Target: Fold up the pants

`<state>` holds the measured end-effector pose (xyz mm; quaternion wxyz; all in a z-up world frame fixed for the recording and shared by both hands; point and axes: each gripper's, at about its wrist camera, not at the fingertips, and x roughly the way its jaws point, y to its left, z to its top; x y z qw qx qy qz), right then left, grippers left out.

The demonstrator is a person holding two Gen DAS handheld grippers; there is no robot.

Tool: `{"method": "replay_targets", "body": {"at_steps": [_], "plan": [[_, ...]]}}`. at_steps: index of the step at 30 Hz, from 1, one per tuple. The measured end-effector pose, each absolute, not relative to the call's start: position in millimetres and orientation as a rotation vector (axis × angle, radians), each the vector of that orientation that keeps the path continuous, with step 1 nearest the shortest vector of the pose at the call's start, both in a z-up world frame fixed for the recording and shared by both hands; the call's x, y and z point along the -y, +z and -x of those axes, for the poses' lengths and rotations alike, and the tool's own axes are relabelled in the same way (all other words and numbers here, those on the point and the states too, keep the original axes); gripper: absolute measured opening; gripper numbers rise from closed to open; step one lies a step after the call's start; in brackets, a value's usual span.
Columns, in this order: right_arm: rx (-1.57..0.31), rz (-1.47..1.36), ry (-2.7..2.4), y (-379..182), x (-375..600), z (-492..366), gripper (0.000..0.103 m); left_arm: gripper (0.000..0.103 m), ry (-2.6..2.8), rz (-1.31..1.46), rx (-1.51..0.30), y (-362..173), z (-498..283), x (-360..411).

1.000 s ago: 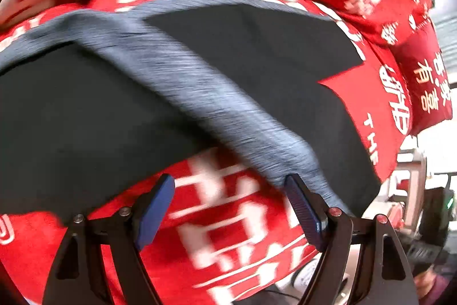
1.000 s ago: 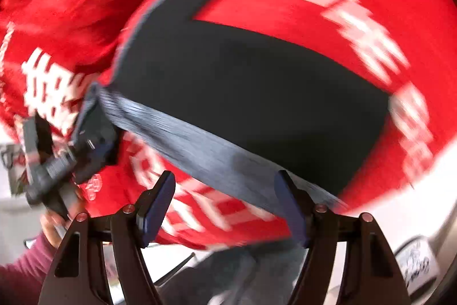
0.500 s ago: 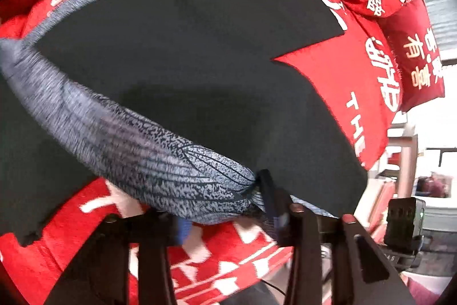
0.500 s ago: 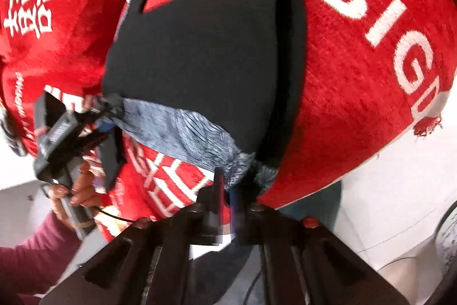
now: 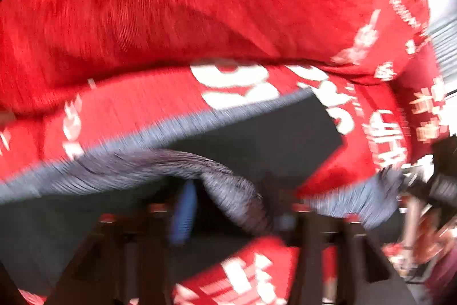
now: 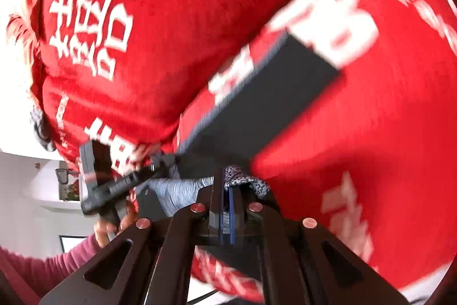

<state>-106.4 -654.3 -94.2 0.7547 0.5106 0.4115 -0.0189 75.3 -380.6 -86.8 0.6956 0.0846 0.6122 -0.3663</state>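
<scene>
The pants (image 6: 274, 105) are dark, nearly black, with a grey knit waistband (image 6: 182, 187), and they lie on a red cloth (image 6: 171, 47) covered in white lettering. In the right wrist view they run as a long dark strip from the lower middle of the frame up toward the upper right, ending in a squared-off edge. The waistband end sits at the bottom centre, right at the tips of the right gripper (image 6: 227, 190). Its jaws are closed tight together and a bunched fold of the grey waistband is pinched between them, spilling out on either side of the tips.

In the left wrist view the pants (image 5: 257, 139) stretch across the frame from the lower left to the middle right, the grey band (image 5: 114, 167) running along their upper edge. The picture is badly smeared. The left gripper (image 5: 228, 207) stands at the bottom centre with its jaws partly apart; they have just been opening, and a hump of waistband lies between them. I cannot tell whether the pads press on it.

Around all this the red cloth fills almost everything, rising in a soft bulge in the upper half of both views. In the right wrist view, at lower left, a hand (image 6: 114, 227) in a pink sleeve (image 6: 45, 267) holds the other gripper's handle, with a pale wall behind it.
</scene>
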Motion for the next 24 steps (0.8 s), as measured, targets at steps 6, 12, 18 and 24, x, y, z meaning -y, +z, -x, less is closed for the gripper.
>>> {"method": "replay_targets", "body": {"at_steps": [6,12,18,24], "plan": [[-1.002,-1.037,-0.074,-107,721,2,0.004,0.078,-0.768,-0.262,-1.261,-70,-96,377],[-1.149,-0.897,-0.216,-132,741,-48,0.062,0.086,-0.647,-0.307,-1.331,-108,-92,358],[-1.047,-0.754,-0.292,-99,740,-27,0.062,0.086,-0.569,-0.338,-1.391,-144,-67,355],[-1.085,-0.891,-0.433,-127,739,46,0.062,0.086,-0.550,-0.352,-1.380,-144,-54,362]]}}
